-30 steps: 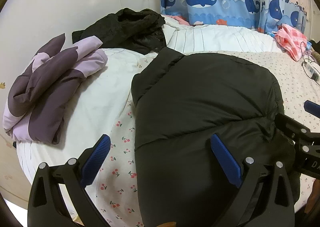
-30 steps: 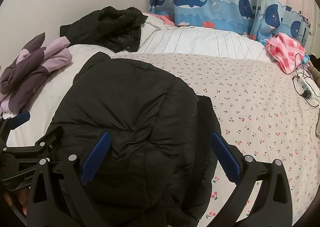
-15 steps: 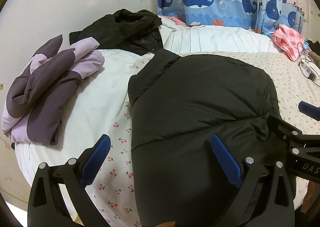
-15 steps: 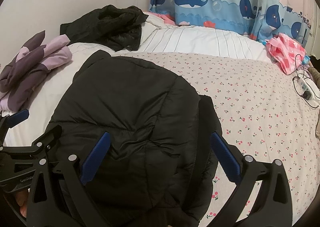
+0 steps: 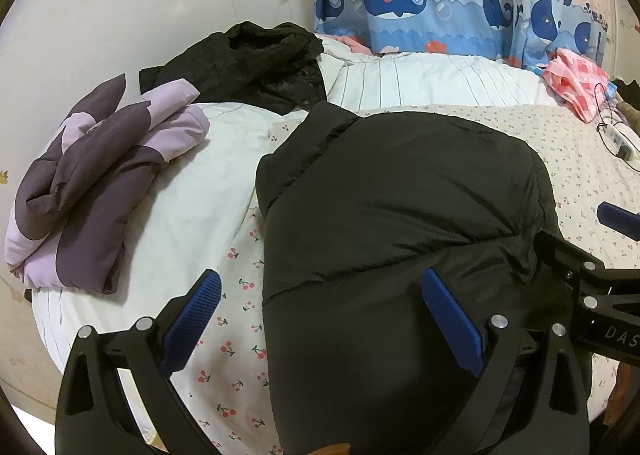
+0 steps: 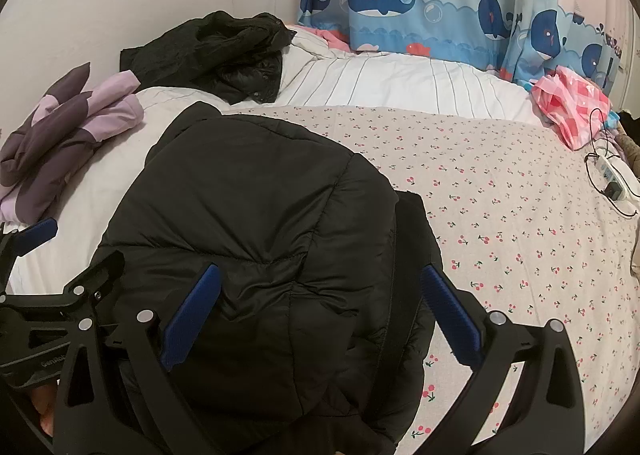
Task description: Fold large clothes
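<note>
1. The left gripper point(image 5: 320, 319) is hovering with its jaws spread wide and nothing between its blue pads point(image 5: 450, 321), one finger over the cherry-print sheet point(image 5: 224, 367) and the other over the black puffer jacket point(image 5: 400, 195)
2. The right gripper point(image 6: 320, 315) is likewise gaping wide with nothing clamped, straddling the near right part of that jacket, its right pad just past the jacket's edge
3. Each gripper is showing at the edge of the other's view: the right one at the right of the left wrist view, the left one at the lower left of the right wrist view
4. The black puffer jacket is lying on the bed directly under both grippers, folded into a rounded bundle, with a dark layer point(image 6: 416, 255) sticking out from under its right side
5. The jacket is resting mostly on the cherry-print sheet, its far left corner reaching onto the white quilt point(image 5: 192, 207)
6. A folded purple and lilac garment point(image 5: 92, 183) is sitting on the white quilt to the left, apart from the jacket
7. A crumpled black garment point(image 5: 256, 59) is lying further back, near the wall
8. A pink checked cloth point(image 6: 572, 111) and a white power strip point(image 6: 612, 179) with its cable are lying at the far right of the bed
9. A whale-print curtain point(image 6: 400, 3) is hanging behind the bed
</note>
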`<act>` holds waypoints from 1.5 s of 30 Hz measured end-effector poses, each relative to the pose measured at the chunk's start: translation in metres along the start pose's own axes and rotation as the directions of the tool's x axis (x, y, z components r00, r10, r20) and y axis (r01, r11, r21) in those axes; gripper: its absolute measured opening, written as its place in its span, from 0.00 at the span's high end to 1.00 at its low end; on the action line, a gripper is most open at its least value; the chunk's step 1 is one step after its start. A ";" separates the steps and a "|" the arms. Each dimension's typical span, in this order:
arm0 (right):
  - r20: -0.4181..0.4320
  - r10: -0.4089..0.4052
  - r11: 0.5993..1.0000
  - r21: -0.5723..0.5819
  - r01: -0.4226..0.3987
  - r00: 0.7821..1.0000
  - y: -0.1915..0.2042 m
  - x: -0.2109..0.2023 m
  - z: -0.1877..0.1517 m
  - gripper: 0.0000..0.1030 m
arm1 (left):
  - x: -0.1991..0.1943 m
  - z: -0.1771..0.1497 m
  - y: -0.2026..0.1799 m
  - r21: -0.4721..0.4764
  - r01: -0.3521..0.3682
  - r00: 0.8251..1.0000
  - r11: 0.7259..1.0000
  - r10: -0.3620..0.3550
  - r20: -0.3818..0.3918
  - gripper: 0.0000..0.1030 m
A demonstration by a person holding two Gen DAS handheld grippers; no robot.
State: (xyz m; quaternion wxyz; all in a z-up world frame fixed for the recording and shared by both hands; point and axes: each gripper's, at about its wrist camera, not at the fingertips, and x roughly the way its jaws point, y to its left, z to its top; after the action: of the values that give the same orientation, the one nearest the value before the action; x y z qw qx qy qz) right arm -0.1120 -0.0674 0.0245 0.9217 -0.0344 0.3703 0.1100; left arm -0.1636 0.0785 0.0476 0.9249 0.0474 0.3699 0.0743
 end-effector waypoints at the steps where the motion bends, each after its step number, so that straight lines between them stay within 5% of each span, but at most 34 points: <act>1: 0.000 0.000 1.000 0.001 0.000 1.000 0.000 0.000 0.000 0.06 | 0.000 0.000 0.000 -0.001 0.001 1.000 1.000 -0.001 0.000 0.07; 45: 0.022 -0.035 0.999 -0.029 0.035 0.999 -0.001 -0.002 -0.002 0.06 | -0.001 0.002 0.000 0.001 -0.006 1.000 1.000 0.006 -0.008 0.07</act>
State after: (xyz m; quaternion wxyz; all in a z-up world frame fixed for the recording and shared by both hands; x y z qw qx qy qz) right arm -0.1142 -0.0692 0.0246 0.9269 -0.0533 0.3579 0.0997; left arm -0.1631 0.0779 0.0501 0.9232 0.0487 0.3734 0.0770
